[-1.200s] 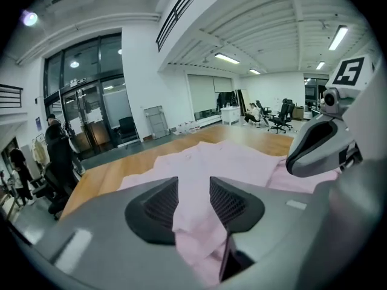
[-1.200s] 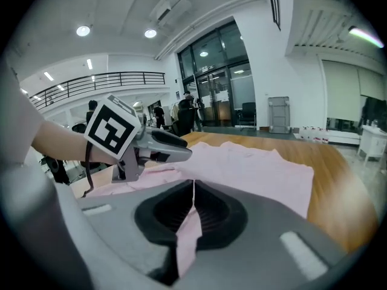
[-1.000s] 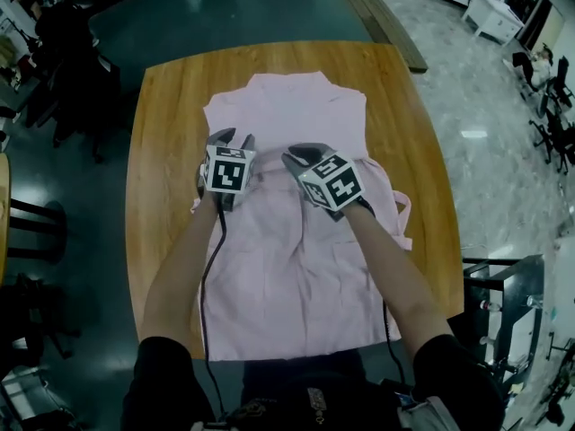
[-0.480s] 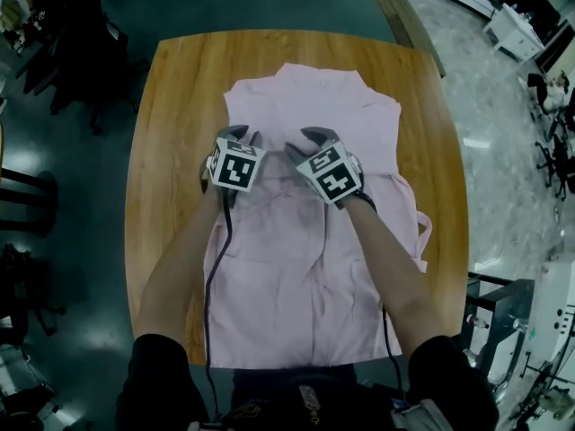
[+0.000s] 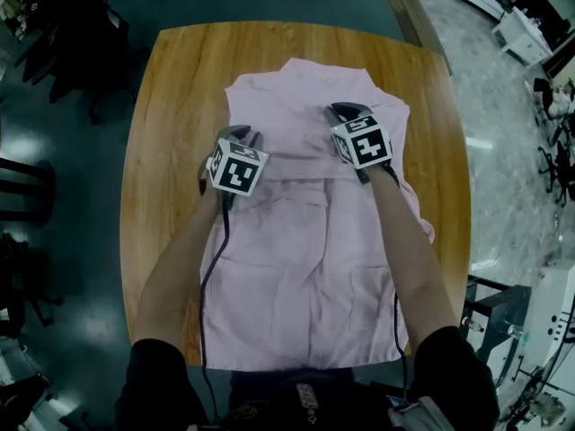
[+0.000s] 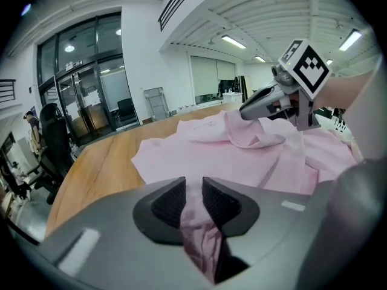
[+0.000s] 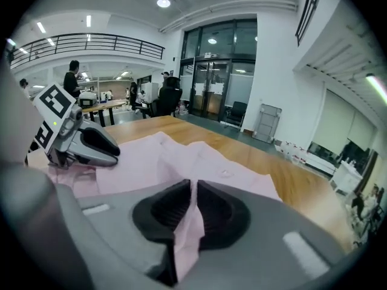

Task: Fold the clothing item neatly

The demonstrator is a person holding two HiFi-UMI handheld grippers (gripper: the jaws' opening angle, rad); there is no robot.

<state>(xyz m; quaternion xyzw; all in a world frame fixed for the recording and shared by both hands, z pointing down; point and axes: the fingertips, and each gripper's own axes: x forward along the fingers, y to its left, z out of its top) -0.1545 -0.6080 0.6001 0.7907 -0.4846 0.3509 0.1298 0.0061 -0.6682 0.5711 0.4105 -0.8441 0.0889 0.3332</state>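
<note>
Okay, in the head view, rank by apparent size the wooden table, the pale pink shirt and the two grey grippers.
1. Brown wooden table top.
2. Pale pink shirt.
3. Left gripper and right gripper: look alike, no ranking; both sit nearer the camera, jaws just closed further on shirt fabric.

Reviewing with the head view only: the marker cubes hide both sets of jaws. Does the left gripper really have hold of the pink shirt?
Observer: Yes, the left gripper has a bunch of the shirt pinched between its pads; its jaws have just been closing.
Operator: And the right?
Observer: The right gripper is clamped on a thin fold of cloth; its jaws have just closed further.
Operator: Is that fold lying flat?
Observer: No, it stands raised above the rest of the shirt.
</note>
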